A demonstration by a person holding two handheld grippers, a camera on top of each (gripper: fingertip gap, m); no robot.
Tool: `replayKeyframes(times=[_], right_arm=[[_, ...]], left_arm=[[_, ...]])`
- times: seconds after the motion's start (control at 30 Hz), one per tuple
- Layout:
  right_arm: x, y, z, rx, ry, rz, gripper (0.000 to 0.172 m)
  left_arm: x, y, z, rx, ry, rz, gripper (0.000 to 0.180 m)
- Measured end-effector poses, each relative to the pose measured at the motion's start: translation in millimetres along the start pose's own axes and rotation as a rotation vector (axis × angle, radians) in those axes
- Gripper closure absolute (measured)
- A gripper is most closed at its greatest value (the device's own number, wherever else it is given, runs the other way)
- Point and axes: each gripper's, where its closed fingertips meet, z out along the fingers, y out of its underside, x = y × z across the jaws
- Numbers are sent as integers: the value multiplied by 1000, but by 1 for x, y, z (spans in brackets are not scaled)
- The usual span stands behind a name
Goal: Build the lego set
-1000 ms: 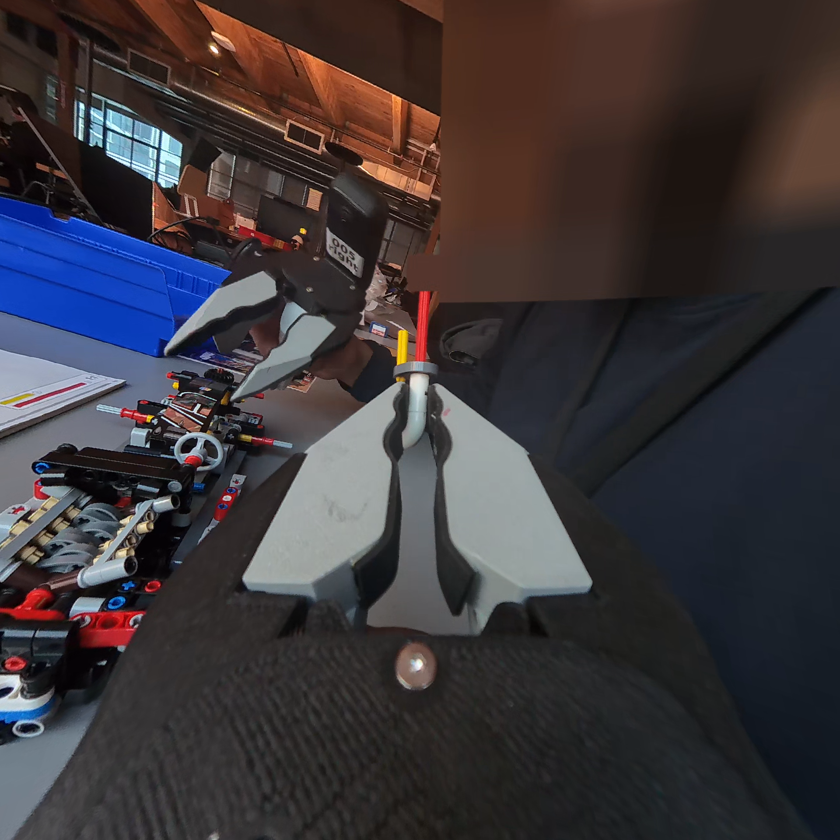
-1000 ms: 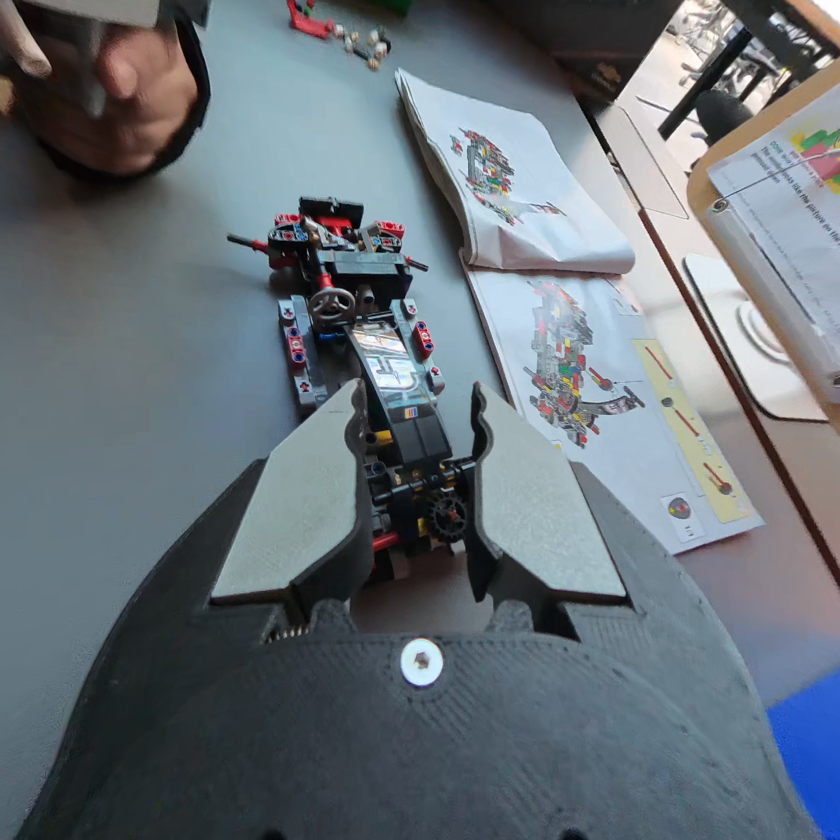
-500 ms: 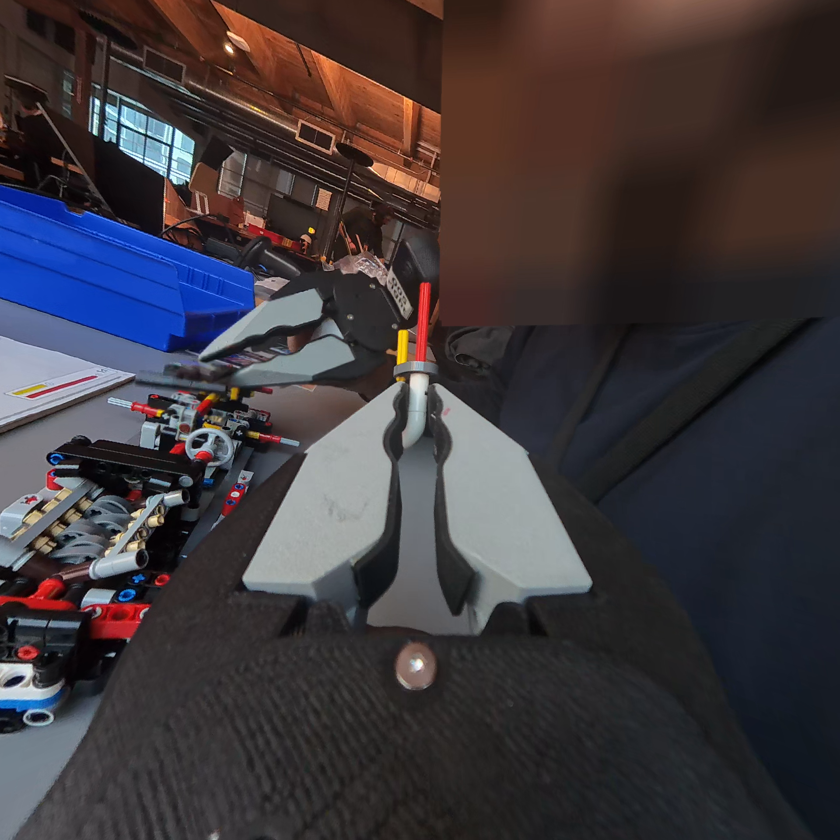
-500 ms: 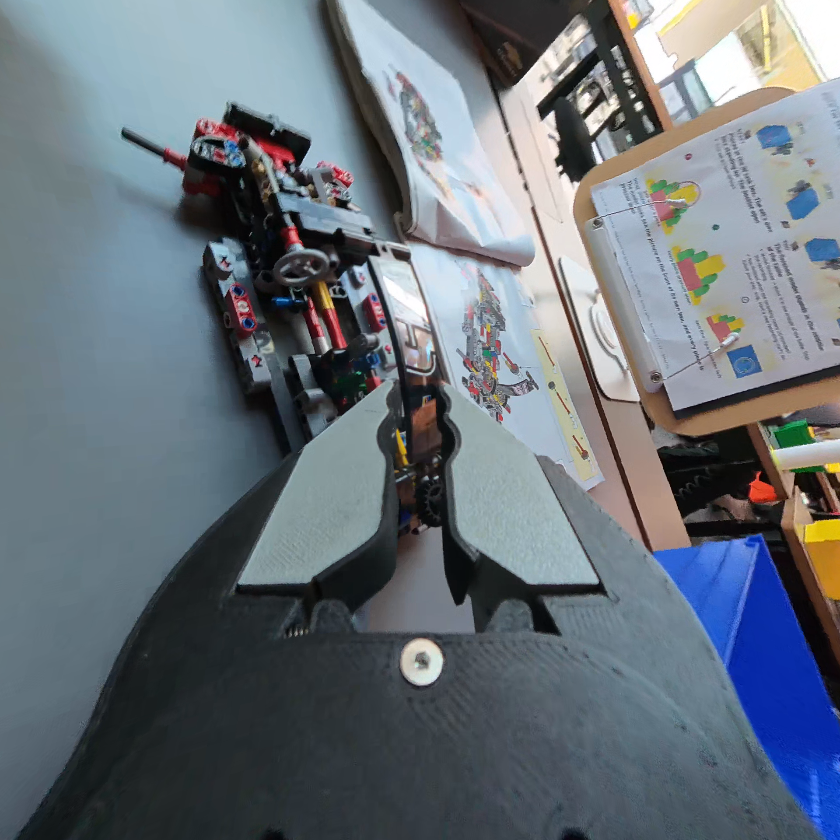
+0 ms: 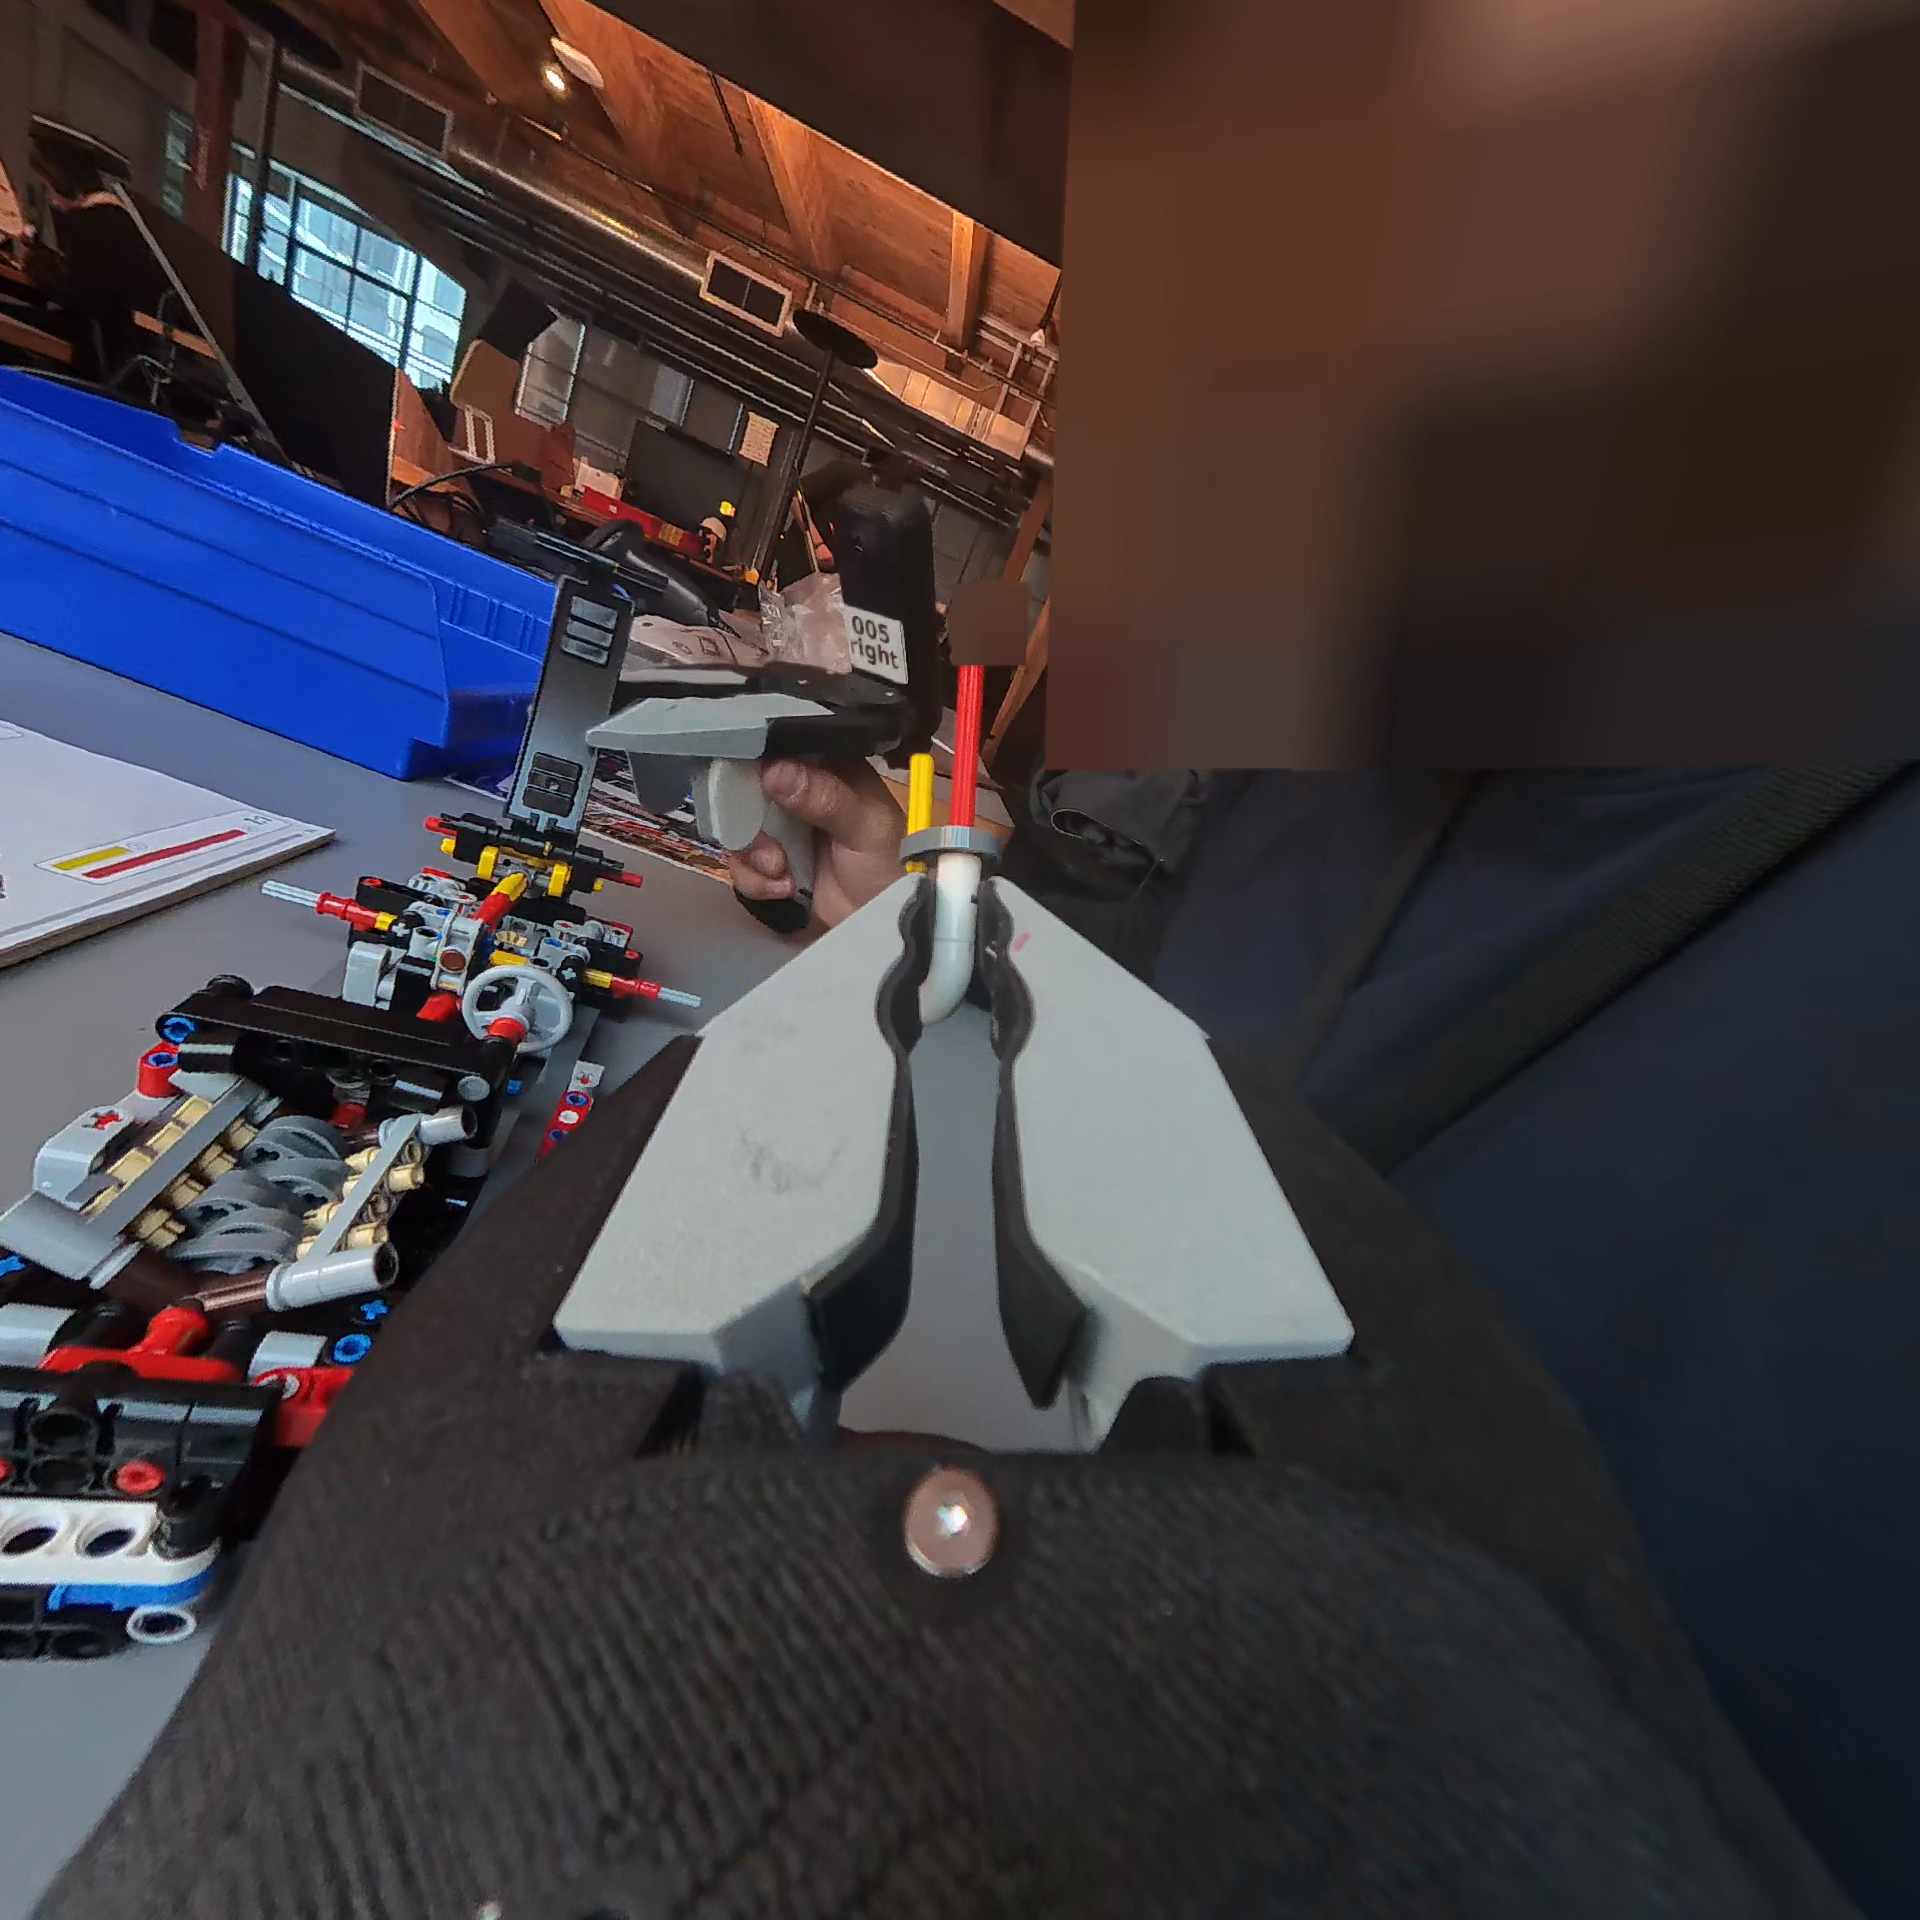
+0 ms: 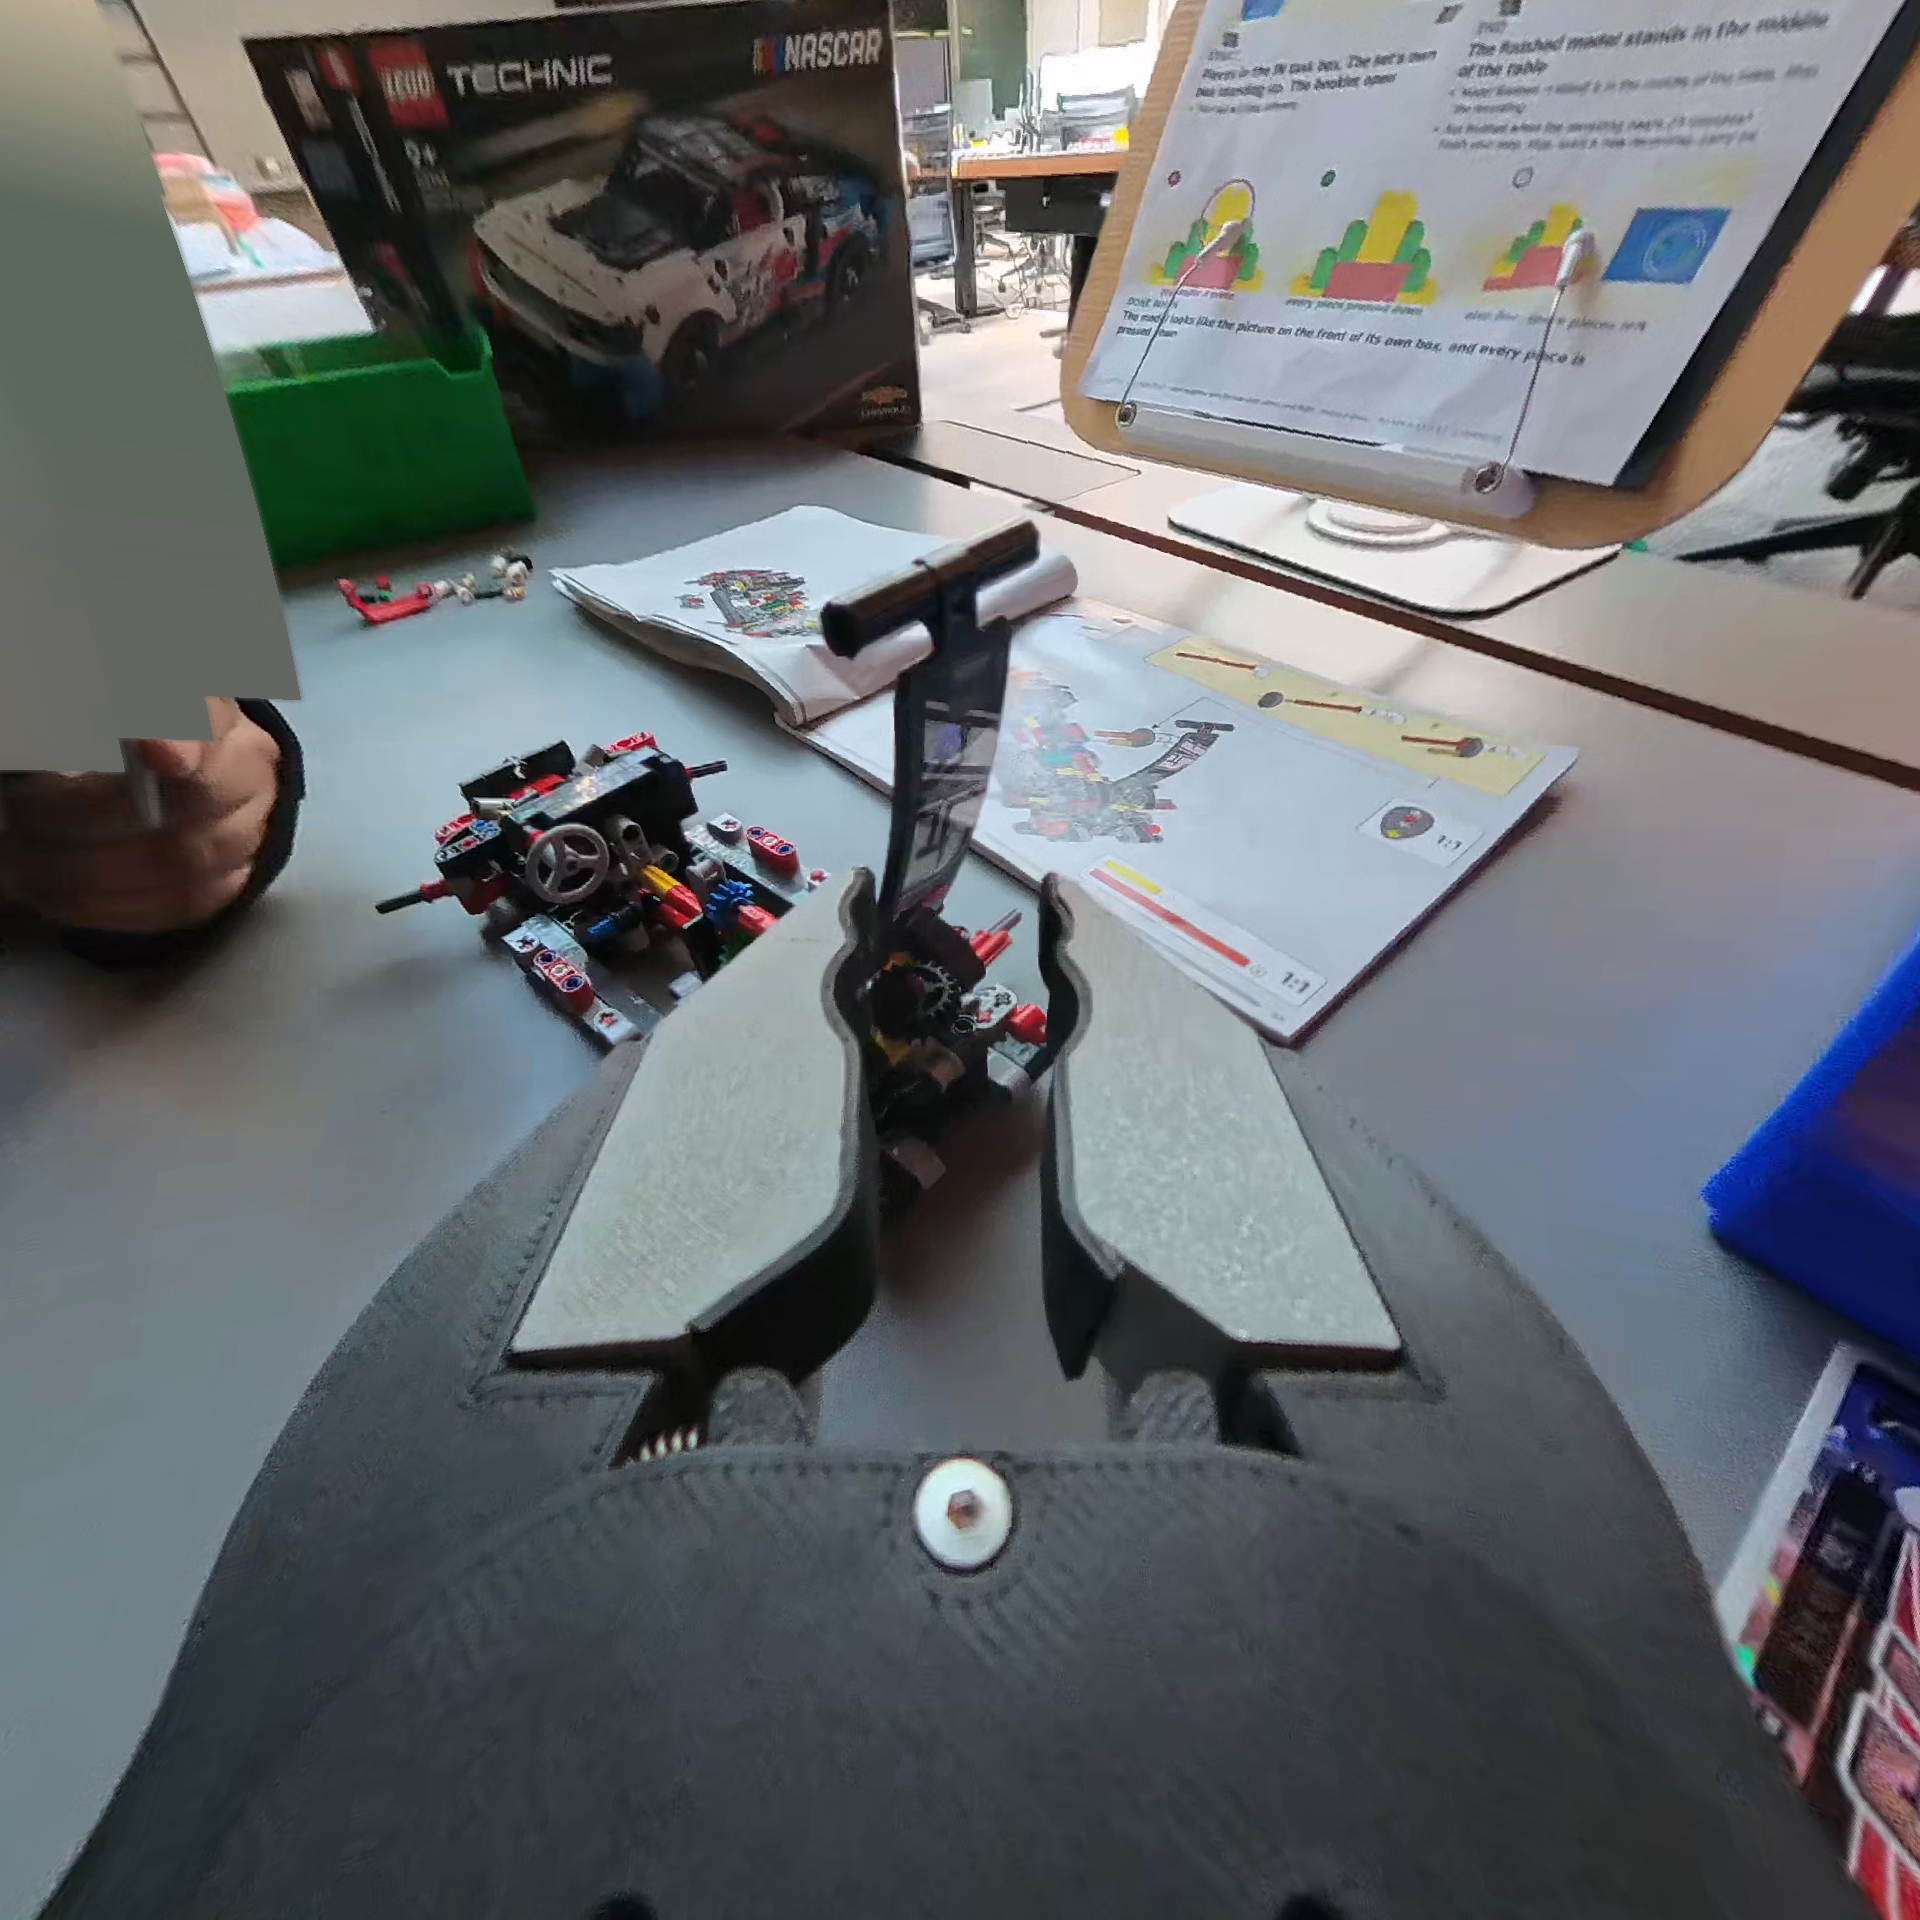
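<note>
Grey tabletop (image 6: 260, 1195) in a timber-roofed workshop, brick-built car chassis (image 6: 613, 883) lying on it.
Left hand-held gripper (image 5: 951, 914) pinches a white elbow piece (image 5: 951, 935) carrying red and yellow axles; right hand-held gripper (image 6: 951, 935) is spread around the chassis's near end, beneath an upright black strip (image 6: 940, 769).

You have legible print on four items; the wording is not transcribed.
- The dark box (image 6: 623, 229) at the far edge of the table (image 6: 312, 1091) carries brand marks and large lettering.
- The sheet (image 6: 1455, 208) on the tilted stand carries paragraphs.
- The open booklet (image 6: 1299, 831) carries small figures.
- The white sticker (image 5: 873, 644) on the right hand-held gripper (image 5: 623, 764) carries digits and a word.
</note>
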Motion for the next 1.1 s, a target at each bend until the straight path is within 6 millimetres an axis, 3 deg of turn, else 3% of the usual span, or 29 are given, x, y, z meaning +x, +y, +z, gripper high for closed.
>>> replayKeyframes(times=[0.17, 0.47, 0.6, 0.8, 0.97, 1.1], right_arm=[[4, -2, -5, 30, -10, 76, 141], [-6, -5, -3, 28, -6, -19, 140], [-13, -15, -7, 75, -32, -57, 138], [-11, -42, -31, 217, 48, -170, 143], [-5, -46, -35, 243, 52, -132, 143], [-3, -43, -33, 230, 43, -117, 143]], left_arm=[[1, 1, 1, -8, -5, 15, 175], [-1, 1, 1, -8, -20, 14, 175], [-2, 2, 2, -14, -25, 16, 175], [-7, 5, 4, -37, -54, -4, 175], [-11, 9, 1, -95, -83, 8, 175], [-22, -14, -12, -149, -168, 132, 175]])
